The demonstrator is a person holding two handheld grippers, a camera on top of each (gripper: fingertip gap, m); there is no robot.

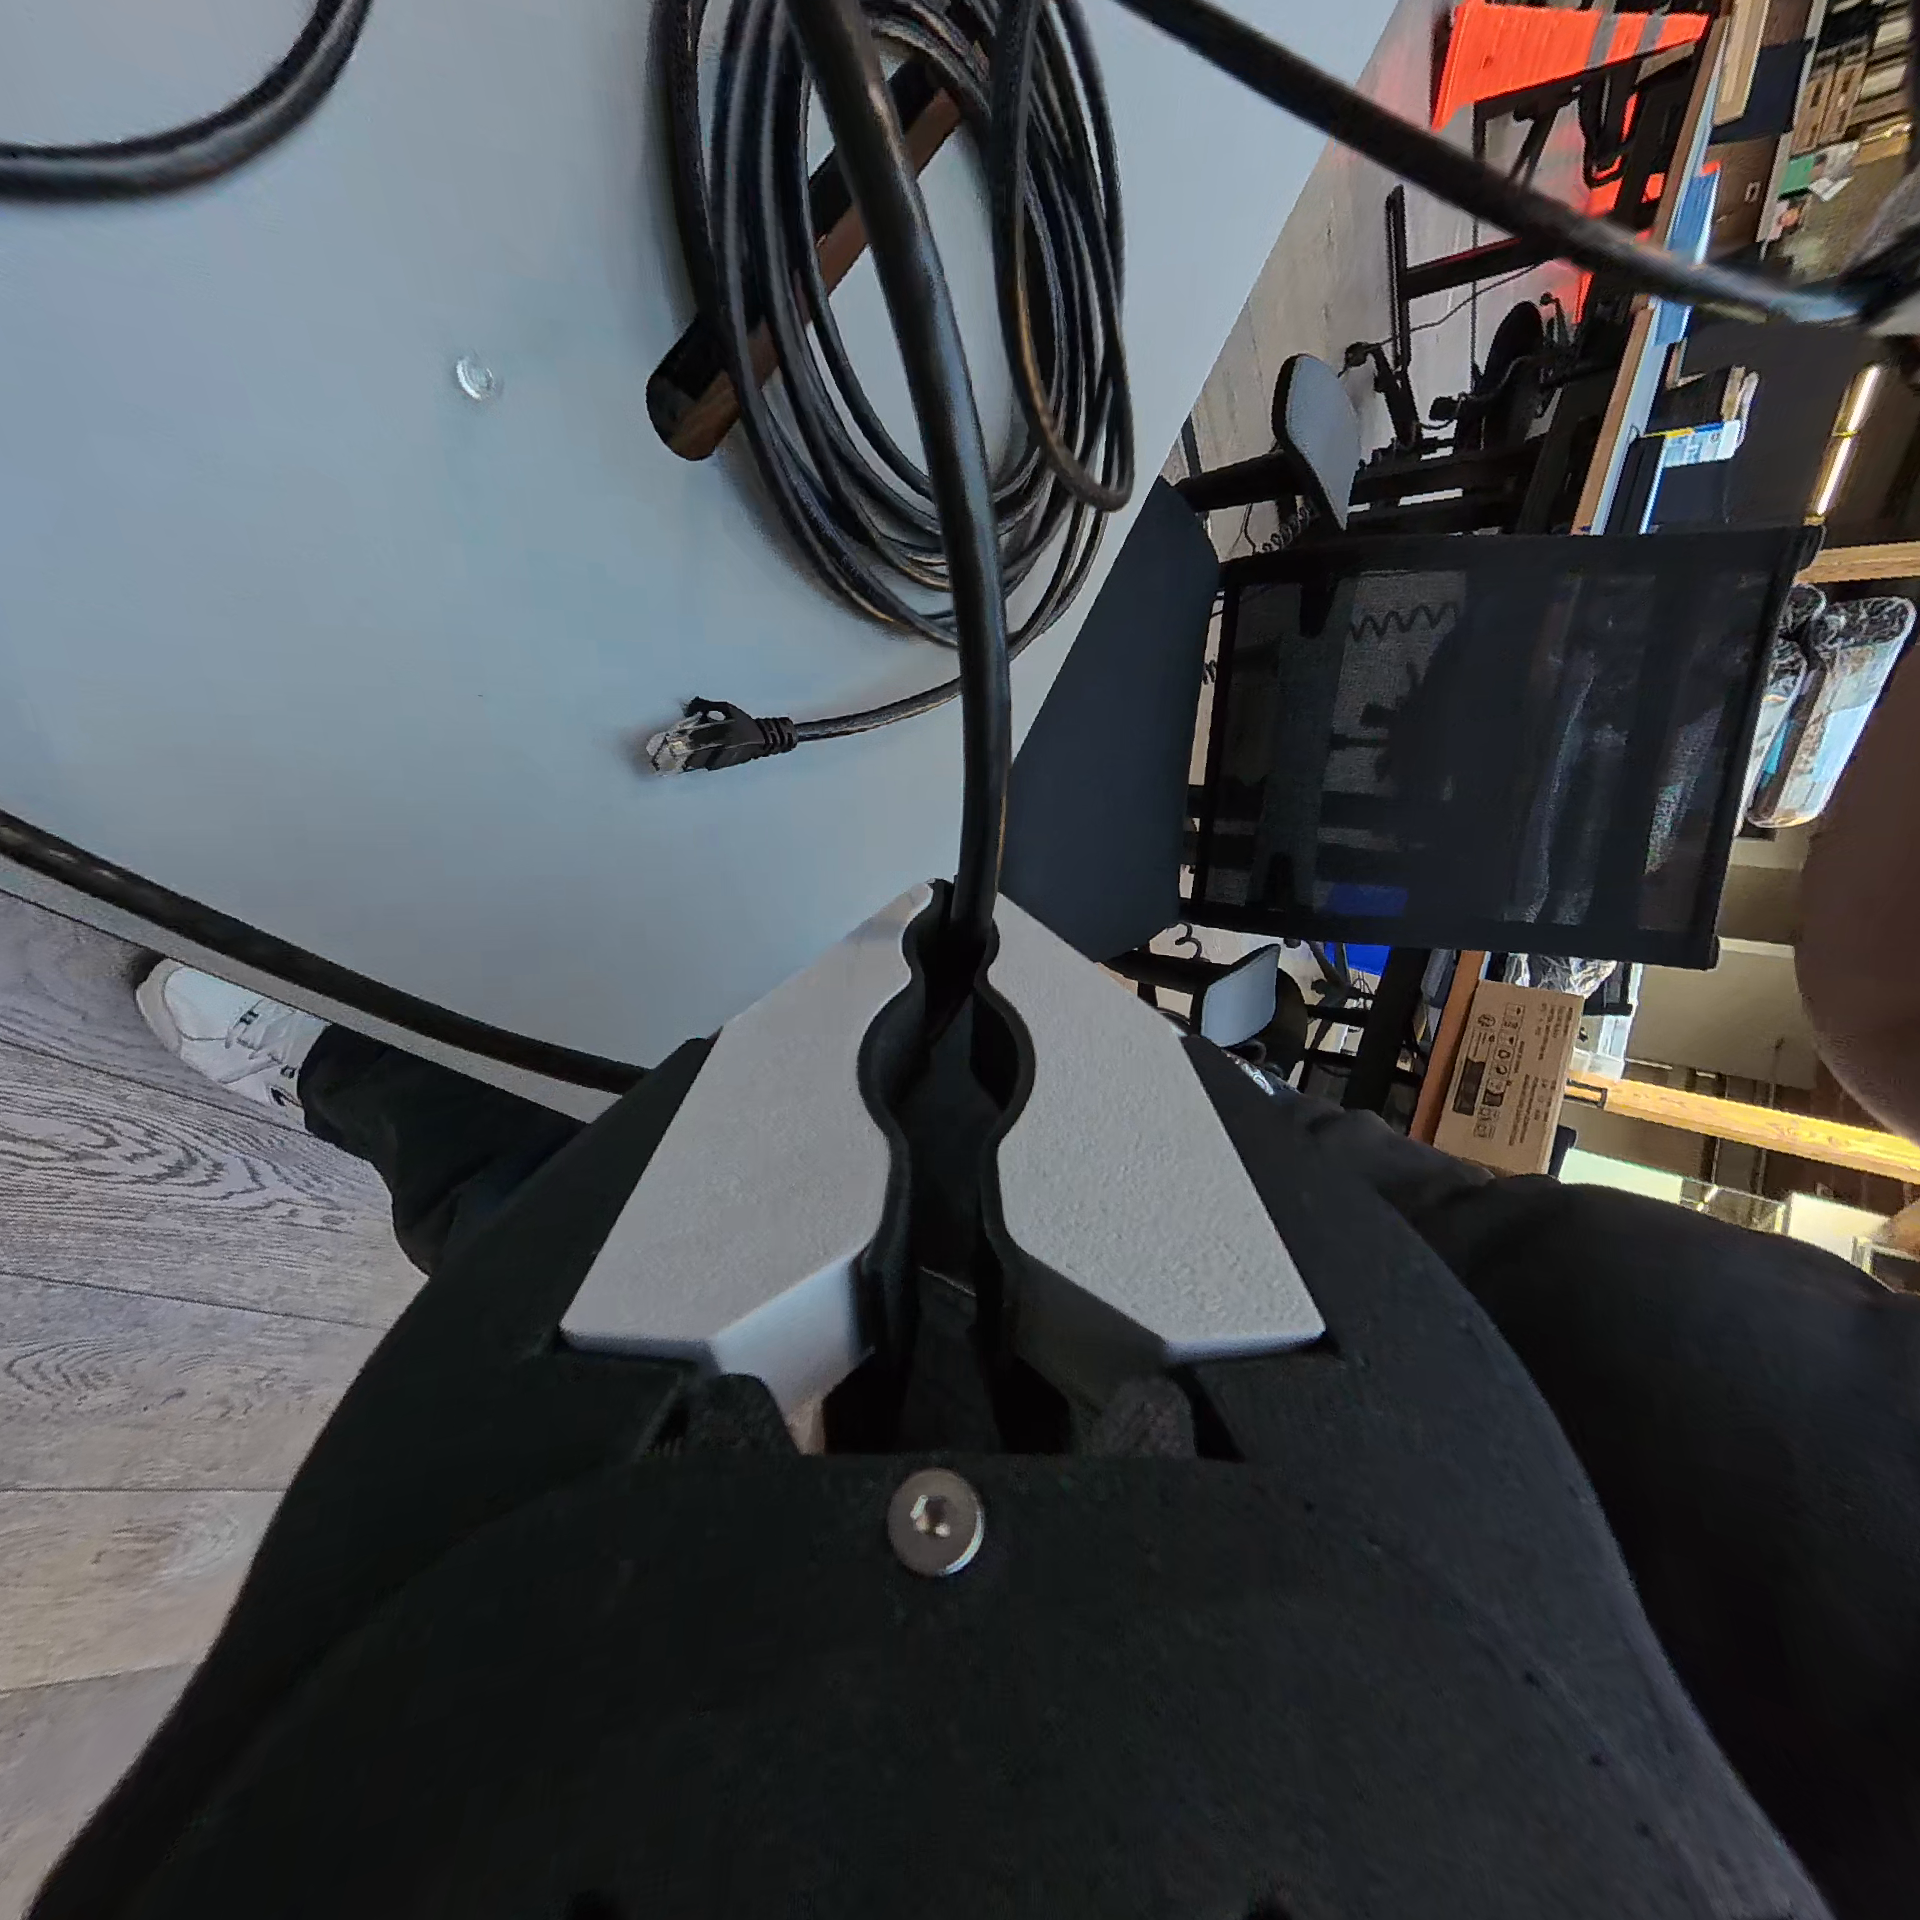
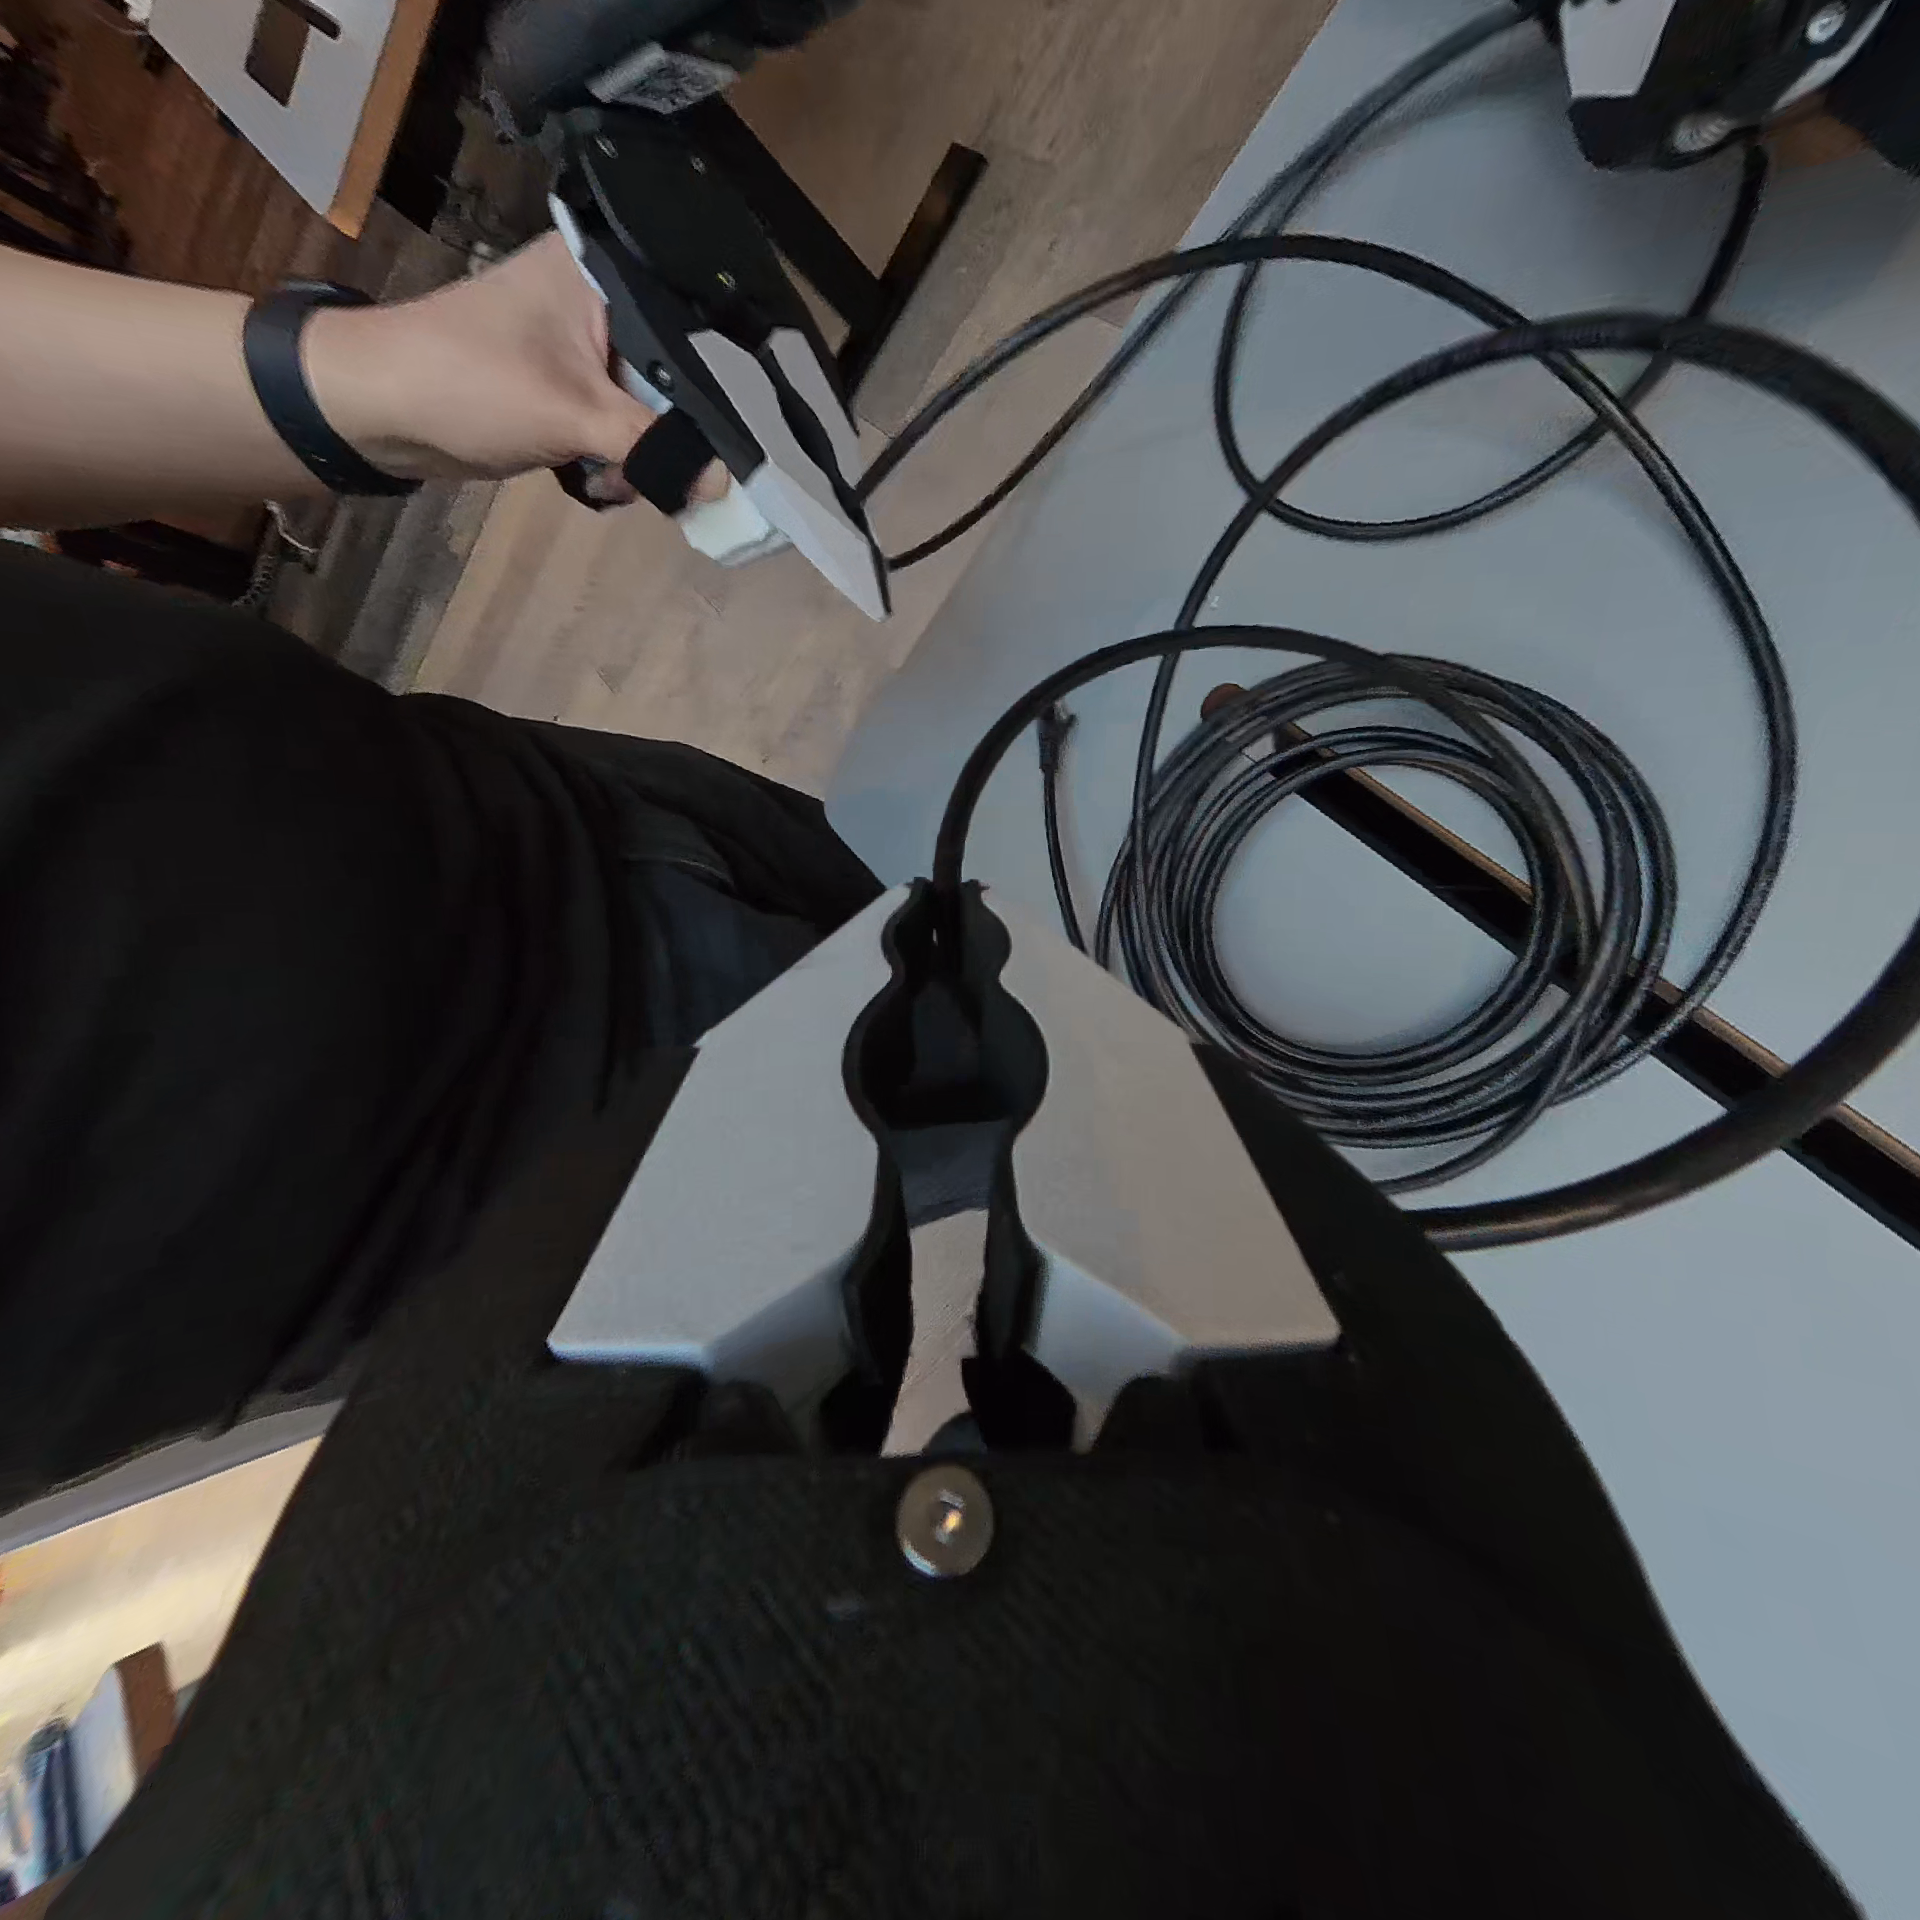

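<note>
A: The cable (image 1: 977, 665) is black, as is the coil (image 2: 1382, 935) on the pale grey table (image 1: 312, 582). The connector (image 1: 691, 740) beside the coil has a clear tip.

B: Gripper colours?

A: Left gripper (image 1: 951, 914), right gripper (image 2: 945, 894): light grey fingers, black bodies. Below the table, the floor (image 1: 135, 1299) is grey woodgrain; a shoe (image 1: 223, 1023) is white.

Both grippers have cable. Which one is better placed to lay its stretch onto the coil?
Right, probably. The right gripper, shut on the black cable, sits just beside the coil on the table. The left gripper, also shut on cable, hangs at the table's edge, farther from the coil.
</note>
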